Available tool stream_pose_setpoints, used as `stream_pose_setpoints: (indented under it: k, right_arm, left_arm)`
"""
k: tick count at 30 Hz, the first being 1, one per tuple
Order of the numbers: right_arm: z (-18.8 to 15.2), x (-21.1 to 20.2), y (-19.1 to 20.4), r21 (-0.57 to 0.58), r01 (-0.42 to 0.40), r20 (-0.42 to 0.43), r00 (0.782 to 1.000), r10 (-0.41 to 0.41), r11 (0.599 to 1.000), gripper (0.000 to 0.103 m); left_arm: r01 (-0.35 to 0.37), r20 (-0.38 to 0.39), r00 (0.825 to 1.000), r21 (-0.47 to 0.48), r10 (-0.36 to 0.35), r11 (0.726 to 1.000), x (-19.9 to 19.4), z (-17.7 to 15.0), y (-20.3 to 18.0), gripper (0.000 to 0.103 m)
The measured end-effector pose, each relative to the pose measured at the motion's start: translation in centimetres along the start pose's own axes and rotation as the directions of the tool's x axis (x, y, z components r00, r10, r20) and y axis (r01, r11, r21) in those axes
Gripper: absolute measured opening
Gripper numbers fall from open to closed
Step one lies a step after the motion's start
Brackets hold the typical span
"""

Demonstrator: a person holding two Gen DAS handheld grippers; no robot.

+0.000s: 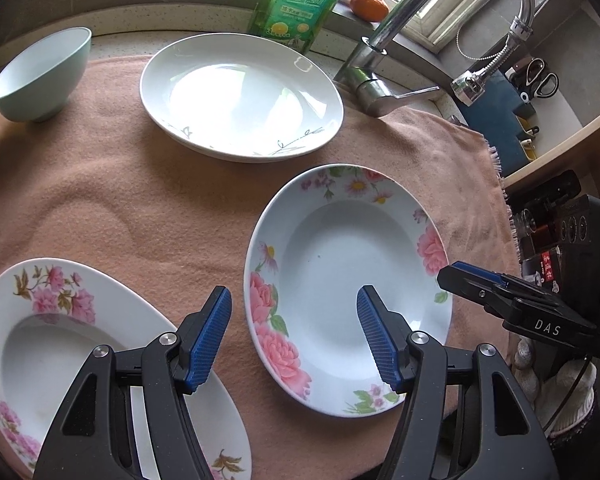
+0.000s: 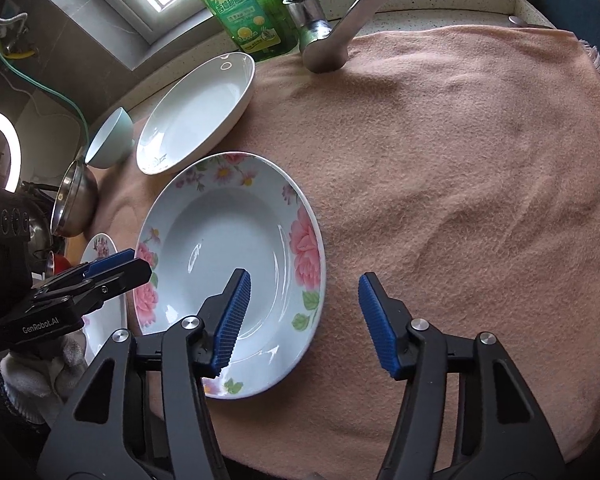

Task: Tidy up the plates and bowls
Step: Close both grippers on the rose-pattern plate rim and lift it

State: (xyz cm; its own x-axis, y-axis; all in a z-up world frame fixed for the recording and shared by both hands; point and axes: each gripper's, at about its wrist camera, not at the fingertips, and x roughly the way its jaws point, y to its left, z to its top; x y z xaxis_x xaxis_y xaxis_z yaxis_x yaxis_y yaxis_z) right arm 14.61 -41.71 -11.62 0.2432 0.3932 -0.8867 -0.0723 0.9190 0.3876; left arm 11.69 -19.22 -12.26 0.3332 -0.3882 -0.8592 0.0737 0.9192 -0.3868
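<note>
A pale blue deep plate with pink roses (image 1: 340,280) (image 2: 224,256) lies on the pink cloth (image 1: 140,200). My left gripper (image 1: 294,334) is open over its left rim, empty. My right gripper (image 2: 304,320) is open over its right rim, empty; it also shows at the right of the left wrist view (image 1: 472,280). A second floral plate (image 1: 60,344) (image 2: 100,320) lies at front left. A white plate with a leaf pattern (image 1: 240,96) (image 2: 196,112) lies farther back. A light green bowl (image 1: 40,76) (image 2: 110,140) stands at back left.
A chrome faucet (image 1: 384,80) (image 2: 324,36) and a green dish-soap bottle (image 1: 300,0) (image 2: 244,8) stand behind the cloth. A steel bowl (image 2: 74,200) sits left of the cloth. An orange (image 1: 369,6) rests on the sill. The cloth (image 2: 460,160) stretches right.
</note>
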Motion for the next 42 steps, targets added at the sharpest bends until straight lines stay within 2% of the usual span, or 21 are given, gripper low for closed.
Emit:
stream_pose_setpoints:
  k: [3,5,7,10,12,14,16,20,36,42]
  right_arm:
    - [0.0,0.3,-0.2,0.012,-0.010,-0.007,1.000,0.010,1.000,0.045]
    - [0.0,0.5,-0.3,0.014,-0.013,-0.010,1.000,0.013,1.000,0.041]
    - [0.1,0.6,-0.4,0.020,-0.017,-0.013,1.000,0.018,1.000,0.039]
    - [0.2,0.9,-0.4,0.018,-0.024,-0.021,0.999,0.024,1.000,0.035]
    - [0.3,1.2,-0.4,0.015,-0.024,-0.026,0.999,0.024,1.000,0.026]
    - [0.3,1.4,-0.4,0.015,-0.024,-0.032,0.999,0.024,1.000,0.022]
    - [0.2,1.6,-0.5,0.023,-0.017,-0.033,0.999,0.018,1.000,0.019]
    - [0.3,1.6,-0.6,0.048,-0.023,-0.034,0.999,0.024,0.999,0.016]
    - [0.3,1.1,0.2,0.063,0.016,-0.026,1.000,-0.014,0.998,0.016]
    - [0.3,0.0,0.4,0.079,0.001,-0.016,1.000,0.000,0.997,0.016]
  left_arm:
    - [0.002,-0.005,1.000,-0.011,-0.002,1.000,0.2,-0.1,0.3,0.061]
    - [0.005,-0.012,1.000,-0.013,-0.005,1.000,0.4,-0.1,0.4,0.048]
    - [0.014,-0.011,1.000,-0.010,-0.014,1.000,0.5,-0.1,0.4,0.043]
    - [0.011,-0.018,1.000,-0.016,-0.012,1.000,0.7,0.0,0.6,0.038]
    - [0.010,-0.014,1.000,-0.025,-0.010,1.000,0.7,0.0,0.8,0.035]
    - [0.006,-0.014,1.000,-0.025,-0.007,1.000,0.7,0.1,1.0,0.027]
    - [0.002,-0.015,1.000,-0.020,-0.002,1.000,0.7,0.1,1.1,0.025]
    - [0.003,-0.012,1.000,-0.025,-0.003,1.000,0.6,0.1,1.3,0.022]
    - [0.003,0.008,1.000,-0.040,-0.002,0.999,0.1,0.1,1.2,0.022]
    - [0.011,0.028,1.000,-0.031,-0.010,0.999,-1.1,0.1,0.9,0.022]
